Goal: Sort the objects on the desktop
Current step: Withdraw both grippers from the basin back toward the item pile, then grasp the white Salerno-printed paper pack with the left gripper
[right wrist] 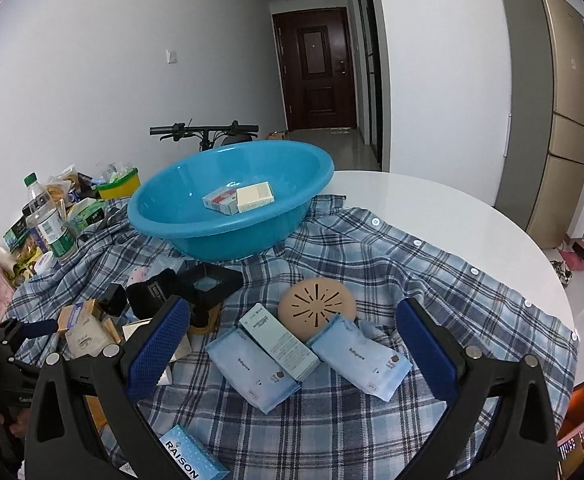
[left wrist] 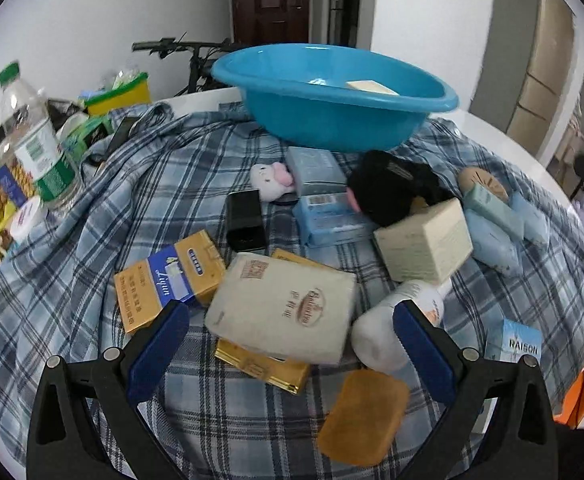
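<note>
White round table (right wrist: 452,208), plaid shirt (right wrist: 372,264) spread over it as a sorting mat. At the shirt's far edge sits the blue basin (right wrist: 227,220), two small boxes (right wrist: 237,198) already inside. Both tools hang released: the left gripper (left wrist: 292,344) over the cream packet (left wrist: 283,308) in the crowded pile, the right gripper (right wrist: 292,344) over blue wipe packs (right wrist: 251,372). Bare tabletop lies along the right edge.

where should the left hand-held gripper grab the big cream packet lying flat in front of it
Across the cream packet's two long sides, coming down from above. It lies flat on top of gold boxes, so its edges are raised and exposed, and the open left hand-held gripper already spans it.
</note>
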Demonstrator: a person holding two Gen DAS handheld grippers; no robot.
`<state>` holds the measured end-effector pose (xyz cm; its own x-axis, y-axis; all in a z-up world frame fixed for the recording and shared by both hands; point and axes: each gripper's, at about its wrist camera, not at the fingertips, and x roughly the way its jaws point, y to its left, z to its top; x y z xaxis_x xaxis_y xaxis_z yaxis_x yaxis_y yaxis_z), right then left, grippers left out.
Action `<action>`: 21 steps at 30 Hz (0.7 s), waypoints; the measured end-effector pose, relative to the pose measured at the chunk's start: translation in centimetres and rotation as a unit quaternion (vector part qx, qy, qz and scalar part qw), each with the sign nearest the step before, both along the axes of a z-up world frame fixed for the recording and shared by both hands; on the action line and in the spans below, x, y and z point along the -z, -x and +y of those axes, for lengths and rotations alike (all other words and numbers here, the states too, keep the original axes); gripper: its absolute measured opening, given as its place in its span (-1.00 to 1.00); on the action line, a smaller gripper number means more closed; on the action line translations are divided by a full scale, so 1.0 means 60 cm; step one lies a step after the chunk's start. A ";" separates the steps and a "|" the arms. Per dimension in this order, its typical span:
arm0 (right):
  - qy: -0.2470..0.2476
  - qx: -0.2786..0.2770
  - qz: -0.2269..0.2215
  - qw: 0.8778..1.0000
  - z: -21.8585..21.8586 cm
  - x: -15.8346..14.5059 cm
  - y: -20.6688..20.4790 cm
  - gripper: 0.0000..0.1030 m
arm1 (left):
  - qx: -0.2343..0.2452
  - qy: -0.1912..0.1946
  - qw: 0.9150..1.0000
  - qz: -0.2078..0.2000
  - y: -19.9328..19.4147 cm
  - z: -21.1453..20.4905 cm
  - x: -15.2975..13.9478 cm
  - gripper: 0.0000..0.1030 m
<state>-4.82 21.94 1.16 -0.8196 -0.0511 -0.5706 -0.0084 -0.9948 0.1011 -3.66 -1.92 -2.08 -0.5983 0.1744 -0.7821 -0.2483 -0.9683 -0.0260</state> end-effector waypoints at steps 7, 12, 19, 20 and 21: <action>0.001 0.000 -0.010 1.000 -0.002 0.010 0.005 0.99 | -0.002 0.004 1.000 -0.013 0.015 -0.010 0.006 1.00; 0.003 -0.001 -0.016 1.000 -0.003 0.017 0.007 0.99 | 0.024 0.017 0.999 -0.032 0.014 0.011 0.028 1.00; 0.006 0.001 -0.025 1.000 0.002 0.027 0.012 0.99 | 0.029 0.015 0.999 -0.034 0.025 0.023 0.037 1.00; 0.006 0.002 -0.026 1.000 0.004 0.028 0.012 0.99 | 0.026 0.010 0.999 -0.034 0.030 0.020 0.036 1.00; 0.005 0.002 -0.028 1.000 0.005 0.029 0.012 0.99 | 0.024 0.006 0.999 -0.034 0.034 0.018 0.038 1.00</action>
<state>-5.53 22.22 -0.59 -0.7870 -0.0535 -0.6146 -0.0191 -0.9936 0.1110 -5.70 -0.87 -4.33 -0.5345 0.1910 -0.8233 -0.2918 -0.9559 -0.0323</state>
